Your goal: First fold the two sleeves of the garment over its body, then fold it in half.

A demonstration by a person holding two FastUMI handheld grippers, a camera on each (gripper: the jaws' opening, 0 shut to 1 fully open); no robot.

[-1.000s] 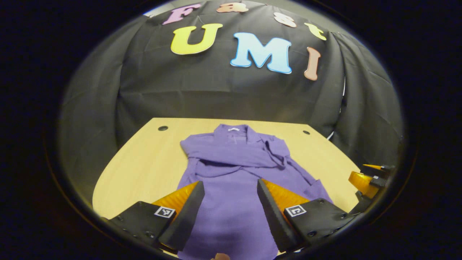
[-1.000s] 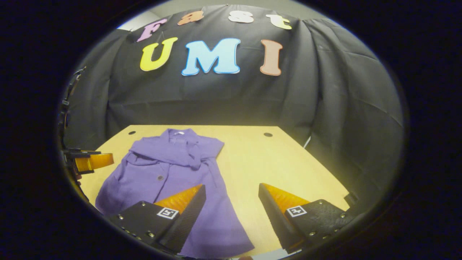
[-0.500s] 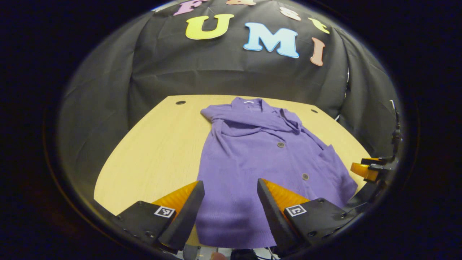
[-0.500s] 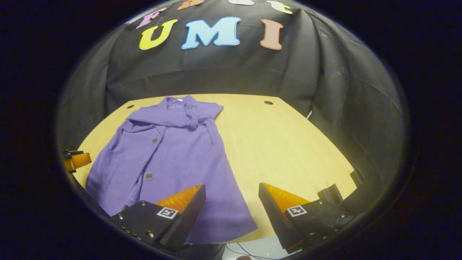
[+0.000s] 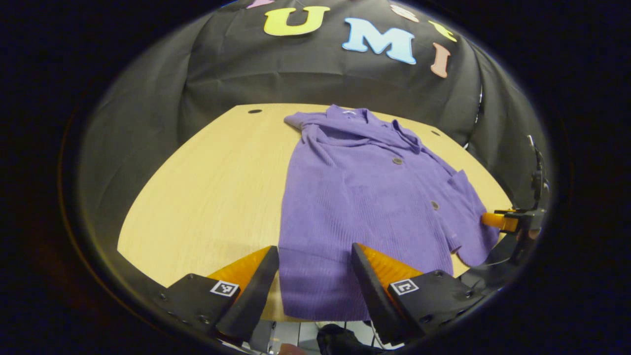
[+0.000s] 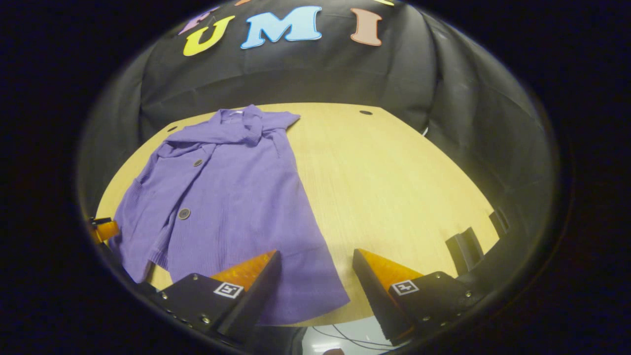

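Both grippers are wide open and holding nothing; the left gripper (image 5: pixel 314 276) hangs over the near hem of the purple garment (image 5: pixel 365 197), and the right gripper (image 6: pixel 315 278) hangs over the hem's other corner, with one finger above cloth and the other above bare wooden table (image 6: pixel 394 187). Neither looks to be touching the fabric yet, though it's hard to say how high they sit.

The garment lies flat on the table, collar (image 5: pixel 347 114) at the far end by the black backdrop, hem right at the near edge; both sleeves look already crossed over the chest just below the collar, so I'd say the sleeve part is done and the step in hand is the fold in half.

How I'd do it well, taking the hem as the reference: pinch each hem corner, not the middle, so the edge stays straight; get both fingers past the hem so you grab the full thickness, since the button placket (image 6: pixel 184 213) side is open and one layer could peel off on its own; the flap hanging out near the other gripper's tip (image 5: pixel 498 220) in the left gripper view is that loose front edge, so tuck or catch it too.

Lift both corners together, level, carry them away from the hem toward the collar, and lay them down just short of it; go slow so the crossed sleeves don't drag out; this knit looks soft and floppy, so expect it to sag between the two grips.
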